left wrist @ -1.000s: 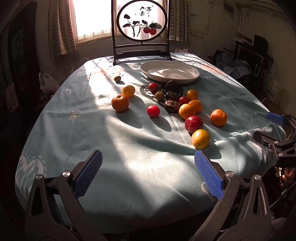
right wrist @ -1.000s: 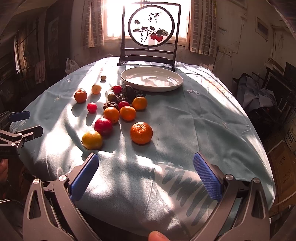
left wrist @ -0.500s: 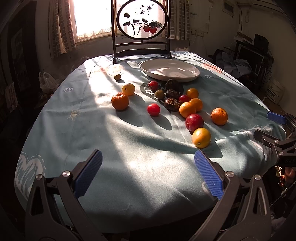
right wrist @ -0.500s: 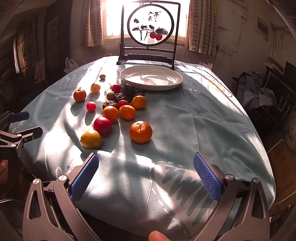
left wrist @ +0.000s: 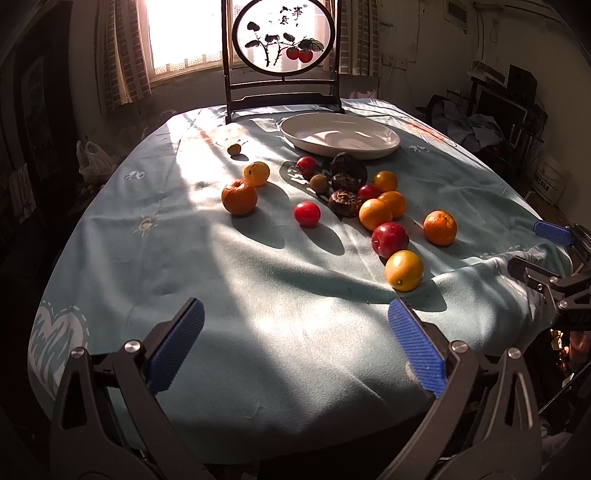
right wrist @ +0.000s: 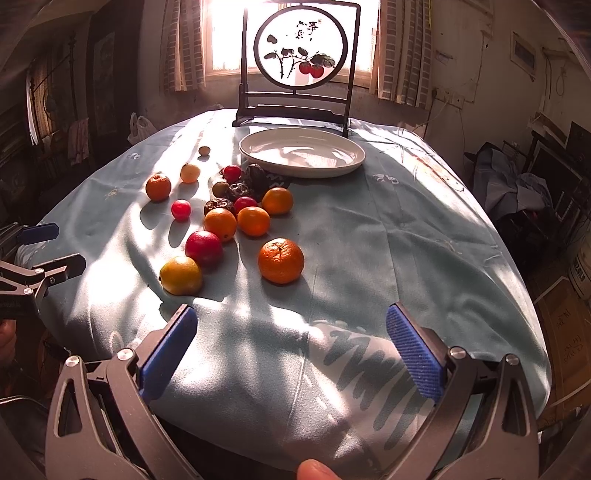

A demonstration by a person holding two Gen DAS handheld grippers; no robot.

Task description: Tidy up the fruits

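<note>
Several fruits lie loose on a pale blue tablecloth point(left wrist: 192, 266): oranges, red plums, small dark ones. Nearest me are a yellow-orange fruit point(left wrist: 403, 270) point(right wrist: 181, 275), a red apple point(left wrist: 390, 239) point(right wrist: 204, 248) and a mandarin point(left wrist: 439, 228) point(right wrist: 281, 260). Behind the pile stands an empty white oval plate point(left wrist: 340, 135) point(right wrist: 301, 152). My left gripper point(left wrist: 293, 347) is open over the near table edge, nothing between its blue pads. My right gripper point(right wrist: 291, 349) is open too, low at the near edge, short of the mandarin.
A framed round screen painted with persimmons point(left wrist: 282, 35) stands behind the plate at the table's far side. A lone orange point(left wrist: 239, 196) and a yellow fruit point(left wrist: 256, 173) sit left of the pile. Dark furniture and clutter point(right wrist: 524, 184) line the right wall.
Both grippers have crept slightly forward toward the fruit; the scene sits a little lower and closer in each view. Nothing on the table has moved.
</note>
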